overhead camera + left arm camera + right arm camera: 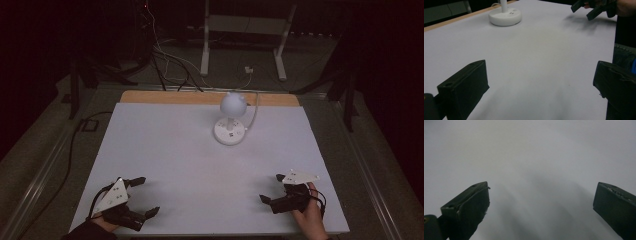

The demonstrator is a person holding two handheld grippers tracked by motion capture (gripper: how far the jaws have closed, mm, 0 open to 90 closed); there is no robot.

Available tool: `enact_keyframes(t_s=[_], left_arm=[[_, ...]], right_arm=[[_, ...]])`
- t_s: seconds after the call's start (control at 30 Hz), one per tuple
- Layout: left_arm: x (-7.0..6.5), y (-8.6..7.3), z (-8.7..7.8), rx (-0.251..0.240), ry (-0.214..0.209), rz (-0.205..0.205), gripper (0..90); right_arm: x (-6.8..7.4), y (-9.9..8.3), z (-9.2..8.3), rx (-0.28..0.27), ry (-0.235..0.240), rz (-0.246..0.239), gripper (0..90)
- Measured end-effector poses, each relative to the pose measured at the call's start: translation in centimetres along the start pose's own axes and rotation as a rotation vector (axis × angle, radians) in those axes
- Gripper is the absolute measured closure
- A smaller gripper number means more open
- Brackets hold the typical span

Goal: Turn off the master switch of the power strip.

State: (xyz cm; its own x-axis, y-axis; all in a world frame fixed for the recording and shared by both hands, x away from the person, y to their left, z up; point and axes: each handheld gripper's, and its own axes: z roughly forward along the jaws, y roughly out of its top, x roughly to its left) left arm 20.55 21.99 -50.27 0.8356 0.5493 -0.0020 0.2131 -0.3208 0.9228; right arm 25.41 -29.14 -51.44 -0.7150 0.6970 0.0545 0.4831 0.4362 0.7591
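Note:
A small white desk lamp (231,120) with a round head and a round base stands at the back middle of the white table (170,145); its base (505,17) appears far off in the left gripper view. My left gripper (148,196) rests open at the front left corner, nothing between its jaws. My right gripper (271,188) is open at the front right, held by a hand (310,217), pointing left over bare table. The left gripper view catches the right gripper (586,8) at its top right.
A white cable (253,112) runs from the lamp over the table's wooden back edge (175,97). Beyond the table are floor cables and a white stand's legs (242,45). A black cable (75,150) hangs off the left side.

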Motion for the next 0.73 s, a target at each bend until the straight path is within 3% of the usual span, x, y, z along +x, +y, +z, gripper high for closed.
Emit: enact_keyframes(t_s=[0.73], left_arm=[[0.07,0.00,0.14,0.002,-0.003,0.000,0.3]], right_arm=[[0.04,0.20,0.18,0.005,0.017,0.004,0.4]])
